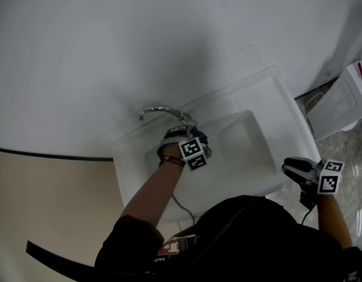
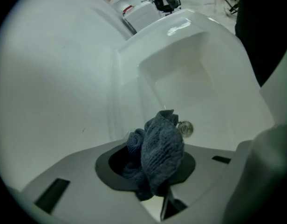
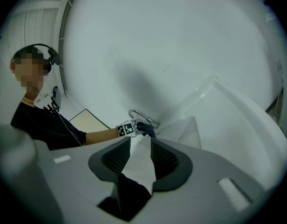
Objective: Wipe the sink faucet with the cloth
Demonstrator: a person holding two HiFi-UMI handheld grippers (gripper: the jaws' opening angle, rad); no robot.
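White wall backed a white sink [image 1: 287, 117]. Left gripper [image 1: 182, 135] clamped a bunched dark-blue cloth [image 2: 160, 148] at the chrome faucet's [image 1: 162, 110] base; wiping seemed under way. Next, the cloth likely needed rubbing along the spout. Right gripper [image 3: 140, 155] waited empty, jaws apart, beside the sink's front corner.

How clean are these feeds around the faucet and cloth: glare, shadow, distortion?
Head view: dim, a soft shadow on the wall above the faucet, which the left gripper partly covers. Left gripper view: fisheye, dark corners, glare on the sink rim, cloth sharp. Right gripper view: fisheye, faucet tiny.
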